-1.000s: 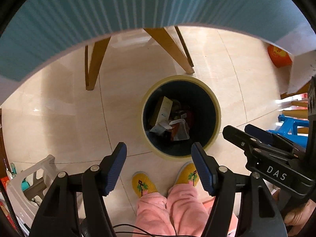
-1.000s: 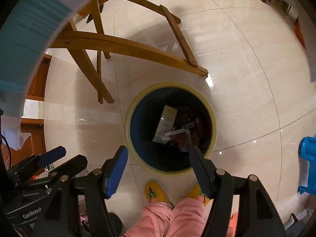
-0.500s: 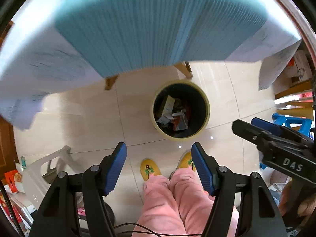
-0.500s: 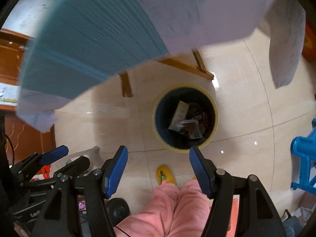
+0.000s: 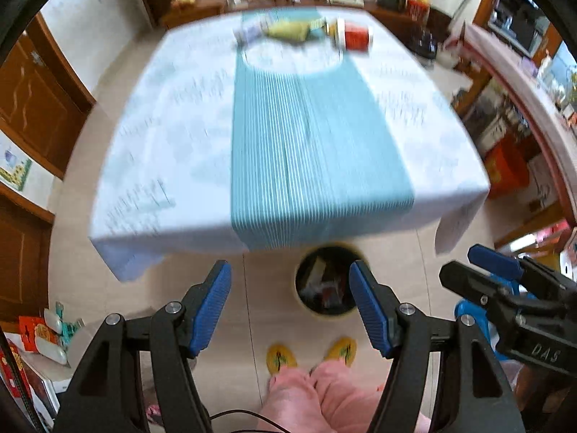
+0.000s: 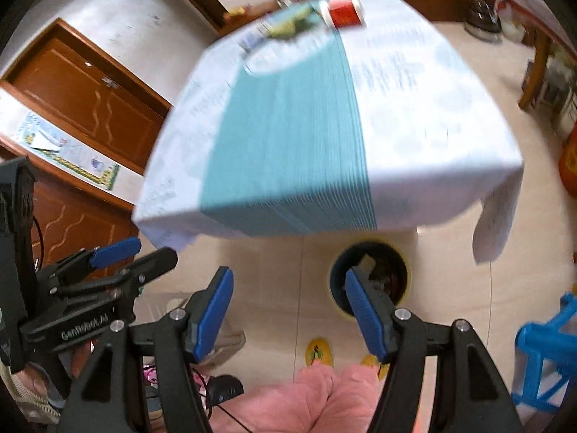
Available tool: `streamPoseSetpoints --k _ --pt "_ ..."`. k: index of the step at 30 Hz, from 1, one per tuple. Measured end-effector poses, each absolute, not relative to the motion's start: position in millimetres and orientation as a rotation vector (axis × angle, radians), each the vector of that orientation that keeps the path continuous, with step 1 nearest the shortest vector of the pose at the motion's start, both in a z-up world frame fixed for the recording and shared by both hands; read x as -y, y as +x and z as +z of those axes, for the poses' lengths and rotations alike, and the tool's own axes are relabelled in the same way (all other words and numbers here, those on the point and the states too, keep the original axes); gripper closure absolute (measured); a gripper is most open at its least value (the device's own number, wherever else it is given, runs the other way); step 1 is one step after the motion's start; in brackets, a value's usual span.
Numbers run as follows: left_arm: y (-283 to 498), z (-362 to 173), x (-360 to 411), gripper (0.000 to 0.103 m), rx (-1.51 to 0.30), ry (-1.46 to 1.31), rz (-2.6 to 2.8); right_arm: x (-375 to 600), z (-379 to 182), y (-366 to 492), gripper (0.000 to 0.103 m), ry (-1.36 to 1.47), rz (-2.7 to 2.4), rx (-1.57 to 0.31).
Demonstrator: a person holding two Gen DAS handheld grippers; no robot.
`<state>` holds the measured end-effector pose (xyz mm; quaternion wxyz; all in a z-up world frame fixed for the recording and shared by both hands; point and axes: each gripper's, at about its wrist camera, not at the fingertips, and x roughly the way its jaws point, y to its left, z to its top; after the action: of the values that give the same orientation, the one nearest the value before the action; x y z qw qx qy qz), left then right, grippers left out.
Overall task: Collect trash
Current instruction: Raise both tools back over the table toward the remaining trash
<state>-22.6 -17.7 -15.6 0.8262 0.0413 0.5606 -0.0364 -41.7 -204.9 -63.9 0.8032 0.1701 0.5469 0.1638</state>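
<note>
A: Where does the trash lie relative to each claw?

B: Some of it lies at the far edge of the surface (image 5: 173, 151), which carries a white cloth and a blue striped runner (image 5: 306, 151). There a red-and-white container (image 5: 355, 36) lies on its side, with a yellow-green packet (image 5: 288, 30) just beside it toward the left. Motion blur hides finer detail. Both pieces are well apart from the left claw (image 5: 290, 305) and the right claw (image 6: 285, 310), which hang off the near edge above the floor.

A: And the bin?

B: The trash bin (image 5: 306, 310) stands on the floor just below the near edge of the surface, under the runner's end. In the left wrist view it shows between the left claw's blue pads; in the right wrist view the same bin (image 6: 404, 274) sits behind the right-hand pad. Scraps of packaging lie inside it.

A: How do the jaws stand?

B: Both claws are spread apart with nothing between the pads. The two sit side by side, each visible at the edge of the other's view.

A: Anything else below?

B: The person's pink trousers (image 5: 310, 393) and yellow slippers (image 5: 281, 357) on the tiled floor.
</note>
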Motion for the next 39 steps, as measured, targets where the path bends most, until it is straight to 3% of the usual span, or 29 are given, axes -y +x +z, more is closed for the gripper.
streamPoseSetpoints --k 9,22,28,39 --pt "-12 49 26 0.036 -1.027 0.065 -0.017 216 -1 -20 0.038 0.289 0.418 -0.998" --pt "31 46 18 0.035 -1.013 0.036 0.009 217 15 22 0.038 0.229 0.445 -0.971" --pt "96 25 0 0.035 -1.051 0.034 -0.035 203 4 62 0.038 0.224 0.407 -0.992" --pt "304 -5 -39 0.035 -1.11 0.13 -0.202 165 -29 207 0.038 0.364 0.217 -1.056"
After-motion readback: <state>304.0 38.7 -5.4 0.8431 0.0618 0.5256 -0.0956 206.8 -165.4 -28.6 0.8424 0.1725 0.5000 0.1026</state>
